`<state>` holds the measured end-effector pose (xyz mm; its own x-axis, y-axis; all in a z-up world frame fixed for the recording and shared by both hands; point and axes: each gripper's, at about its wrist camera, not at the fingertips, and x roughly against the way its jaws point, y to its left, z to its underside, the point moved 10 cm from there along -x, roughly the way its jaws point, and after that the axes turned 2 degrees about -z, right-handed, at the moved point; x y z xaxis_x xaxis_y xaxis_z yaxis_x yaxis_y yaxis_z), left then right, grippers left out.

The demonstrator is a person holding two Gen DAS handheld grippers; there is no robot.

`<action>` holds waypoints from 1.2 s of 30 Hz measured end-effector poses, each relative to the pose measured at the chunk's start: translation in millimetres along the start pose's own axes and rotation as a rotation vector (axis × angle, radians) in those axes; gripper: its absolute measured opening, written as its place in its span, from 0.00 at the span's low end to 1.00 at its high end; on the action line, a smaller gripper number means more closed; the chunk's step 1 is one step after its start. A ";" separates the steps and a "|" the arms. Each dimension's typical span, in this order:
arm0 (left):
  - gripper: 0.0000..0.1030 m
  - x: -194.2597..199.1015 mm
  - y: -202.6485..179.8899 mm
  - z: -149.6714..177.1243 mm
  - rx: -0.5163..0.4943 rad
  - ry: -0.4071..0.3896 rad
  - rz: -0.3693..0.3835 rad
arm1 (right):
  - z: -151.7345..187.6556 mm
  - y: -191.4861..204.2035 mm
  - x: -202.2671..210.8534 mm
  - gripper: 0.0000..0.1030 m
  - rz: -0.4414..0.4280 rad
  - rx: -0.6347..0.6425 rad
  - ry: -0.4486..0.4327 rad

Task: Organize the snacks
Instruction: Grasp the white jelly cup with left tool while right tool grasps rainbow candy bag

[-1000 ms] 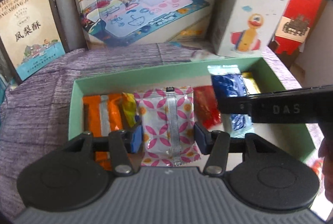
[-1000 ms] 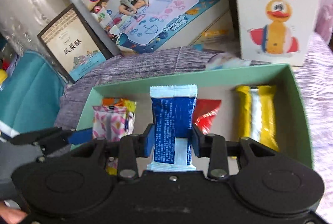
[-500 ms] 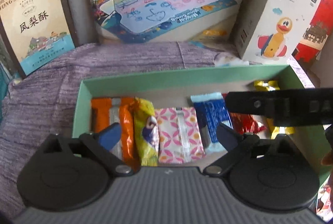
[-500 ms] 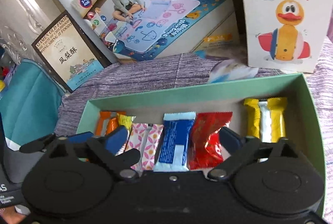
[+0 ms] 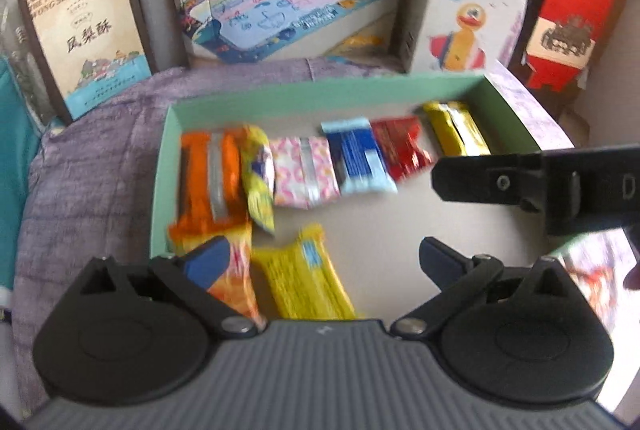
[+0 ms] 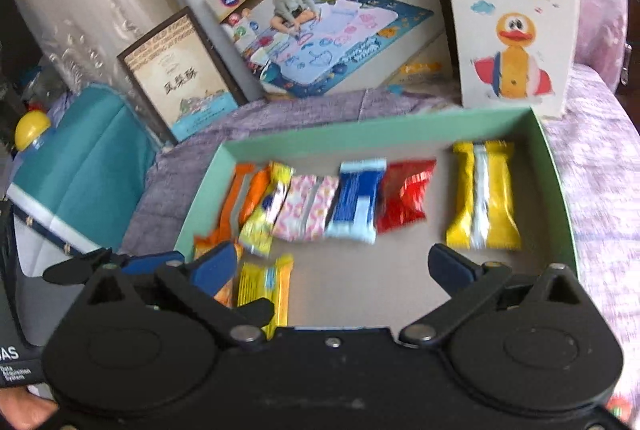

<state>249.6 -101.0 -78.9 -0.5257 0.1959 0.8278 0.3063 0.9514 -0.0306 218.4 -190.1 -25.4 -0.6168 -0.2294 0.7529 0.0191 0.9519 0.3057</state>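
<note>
A green box (image 5: 320,92) (image 6: 360,138) holds a back row of snack packs: orange (image 5: 208,174), pink patterned (image 5: 304,170) (image 6: 308,206), blue (image 5: 358,158) (image 6: 356,202), red (image 5: 400,146) (image 6: 404,194) and yellow (image 5: 456,128) (image 6: 484,194). A second yellow pack (image 5: 304,282) (image 6: 260,282) lies nearer the front. My left gripper (image 5: 324,258) hovers over the box's front left, its jaws still opening and gripping nothing. My right gripper (image 6: 332,262) is open and empty above the bare box floor.
The box sits on a purple cloth (image 5: 88,170). Upright cartons stand behind it: a pastry box (image 5: 84,30), a play-mat box (image 5: 280,2), a duck toy box (image 6: 512,14) and a red box (image 5: 572,10). A teal case (image 6: 80,166) is at the left.
Both grippers opened, letting go of the pink pack and the blue pack, then drew back and up. Those two packs now lie in the back row.
</note>
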 end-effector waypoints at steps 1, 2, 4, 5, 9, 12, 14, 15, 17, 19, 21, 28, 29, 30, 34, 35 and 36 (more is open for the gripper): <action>1.00 4.5 -0.9 8.1 0.001 0.004 0.001 | 8.0 0.3 5.0 1.00 0.001 0.002 0.004; 1.00 8.9 -2.3 17.3 0.001 0.011 0.004 | 17.1 0.5 9.9 1.00 0.003 0.004 0.011; 1.00 17.4 -4.1 37.8 -0.001 0.027 0.010 | 35.7 0.9 17.9 1.00 0.006 0.008 0.026; 1.00 21.2 -4.6 48.1 -0.001 0.032 0.011 | 46.7 1.0 21.1 1.00 0.007 0.009 0.039; 1.00 31.1 -2.1 88.5 0.005 0.062 0.009 | 90.6 -2.4 28.8 1.00 0.006 -0.015 0.090; 1.00 35.5 2.8 113.6 0.021 0.084 0.009 | 121.6 -5.9 33.8 1.00 0.014 -0.042 0.119; 1.00 38.2 6.6 127.9 0.033 0.095 0.010 | 135.9 -8.7 35.4 1.00 0.022 -0.063 0.132; 1.00 39.0 8.8 133.2 0.039 0.099 0.008 | 141.4 -10.1 36.4 1.00 0.026 -0.073 0.135; 1.00 39.9 12.5 144.2 0.051 0.109 0.006 | 149.8 -14.1 38.9 1.00 0.035 -0.101 0.133; 1.00 39.9 16.0 152.5 0.061 0.113 0.004 | 156.8 -17.1 40.8 1.00 0.043 -0.120 0.128; 1.00 37.8 18.9 157.1 0.075 0.118 0.001 | 162.2 -18.0 41.1 0.96 0.057 -0.122 0.125; 1.00 30.1 25.3 161.9 0.100 0.125 -0.005 | 167.6 -15.5 29.4 0.81 0.111 -0.077 0.135; 1.00 28.8 25.1 161.3 0.100 0.124 -0.002 | 168.2 -15.1 27.6 0.81 0.114 -0.076 0.138; 1.00 27.3 24.3 160.7 0.099 0.125 0.001 | 169.1 -14.3 26.0 0.81 0.115 -0.075 0.144; 0.90 22.5 18.6 160.1 0.083 0.122 0.011 | 171.2 -8.2 18.8 0.80 0.141 -0.029 0.144; 0.87 21.3 17.2 160.2 0.080 0.122 0.014 | 171.4 -6.2 17.5 0.75 0.152 -0.009 0.141; 0.84 20.6 16.1 160.4 0.079 0.122 0.017 | 171.8 -4.3 15.8 0.70 0.161 0.011 0.138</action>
<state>116.4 -43.6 -152.2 -0.4194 0.1864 0.8885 0.2486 0.9649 -0.0851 73.5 -162.9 -114.9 -0.4933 -0.0989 0.8642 0.0994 0.9806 0.1690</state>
